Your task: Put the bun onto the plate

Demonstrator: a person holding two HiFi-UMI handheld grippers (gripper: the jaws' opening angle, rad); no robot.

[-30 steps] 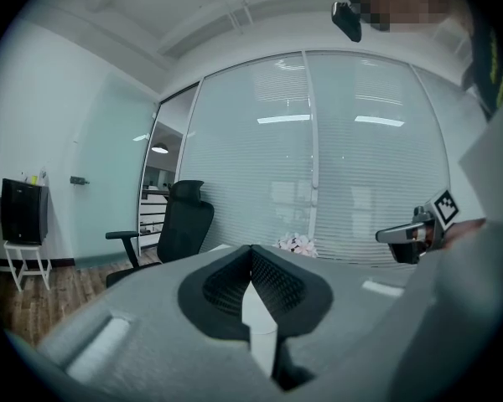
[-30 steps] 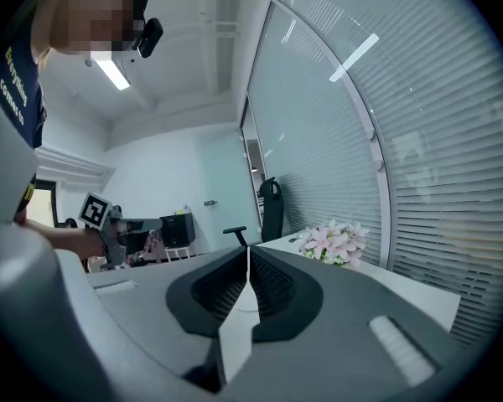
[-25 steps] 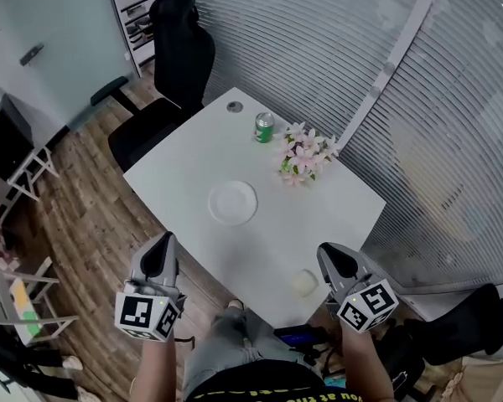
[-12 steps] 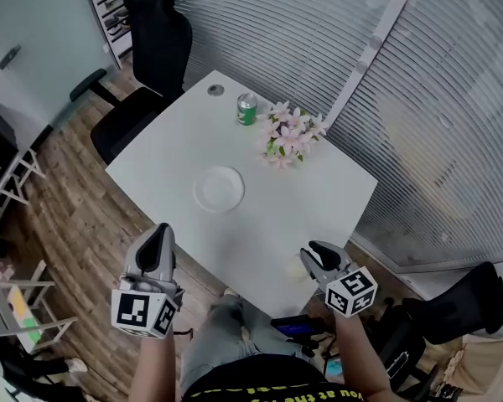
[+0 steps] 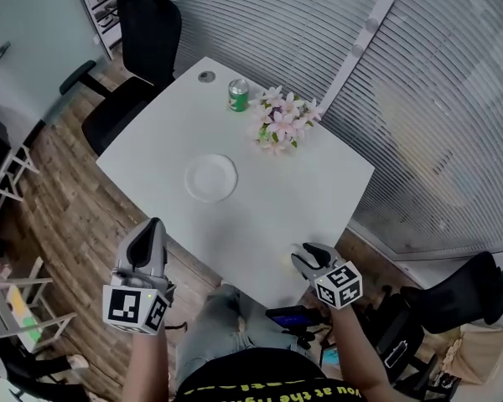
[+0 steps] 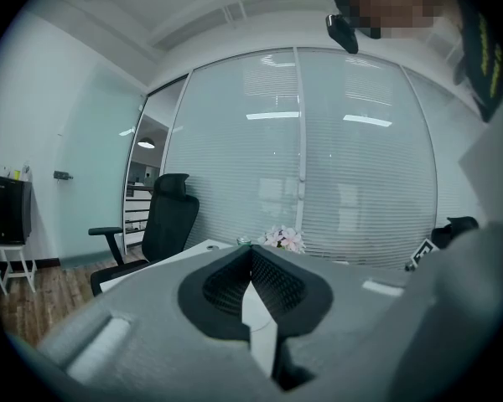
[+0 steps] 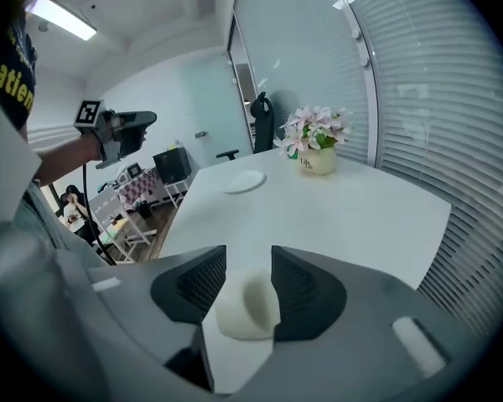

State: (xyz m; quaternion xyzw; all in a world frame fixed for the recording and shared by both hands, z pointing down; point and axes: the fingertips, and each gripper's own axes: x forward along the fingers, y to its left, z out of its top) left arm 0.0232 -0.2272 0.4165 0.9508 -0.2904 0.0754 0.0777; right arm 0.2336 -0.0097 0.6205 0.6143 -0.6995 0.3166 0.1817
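Observation:
The pale bun lies on the white table near its front right corner. My right gripper has come down over it. Its jaws have just been opening and now stand apart on either side of the bun, without clearly pressing on it. In the head view this gripper covers nearly all of the bun. The white plate lies empty at the table's middle, far from the bun. My left gripper hovers off the table's front left edge, shut and empty.
A green can and a pot of pink flowers stand at the table's far side. A black office chair is behind the table. Window blinds run along the right. The person's knees are under the near edge.
My right gripper has dropped toward the table's near right corner and over the bun, and its jaws have spread apart. The left gripper has hardly moved.

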